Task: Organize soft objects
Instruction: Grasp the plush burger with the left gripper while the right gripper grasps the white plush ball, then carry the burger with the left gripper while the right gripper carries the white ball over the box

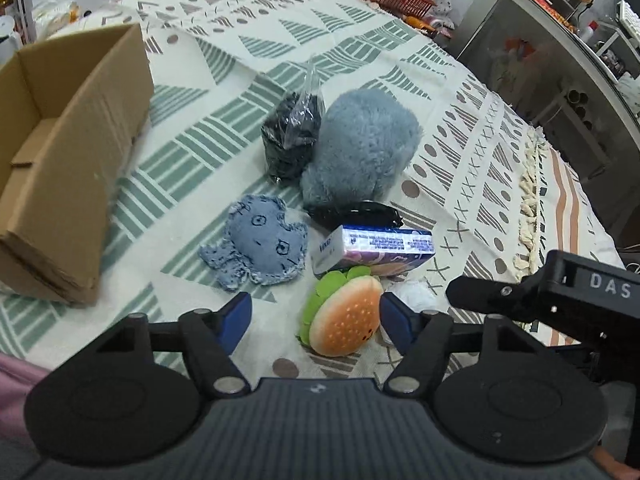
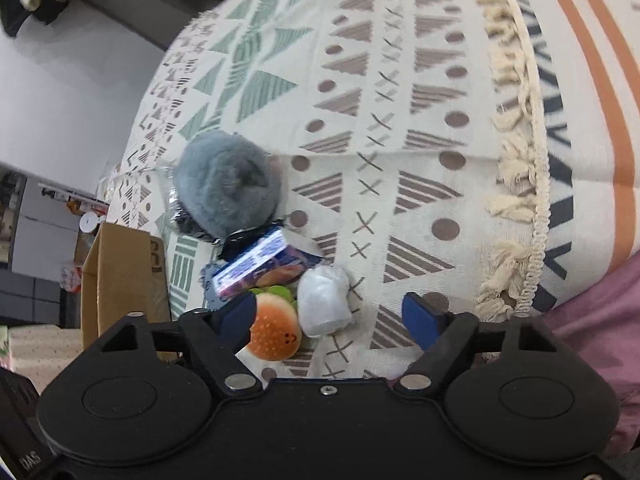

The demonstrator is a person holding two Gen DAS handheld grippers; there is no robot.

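Between our left gripper's spread blue pads we see the burger plush, a smooth orange bun dotted with pale seeds over a green felt frill, lying on the patterned tablecloth; the pads do not touch it and grasp nothing. Just beyond it lies a small carton with blue and purple print too blurred to read. Left of the carton rests a flat denim octopus toy with frayed edges and stitched square eyes. Farther back a fluffy grey-blue plush leans against a clear bag of dark material, with a glossy black item at its base. An open corrugated cardboard box stands at the left. Our right gripper's body enters at the right edge, lettered "DAS".

From the right wrist view, our right gripper is likewise wide open and empty. A white wrapped bundle lies between its fingers, near the left one, touching the burger plush, whose bun shows a tiny printed face. Behind sit the carton, the grey-blue plush and the cardboard box. Cream tassels edge the cloth.
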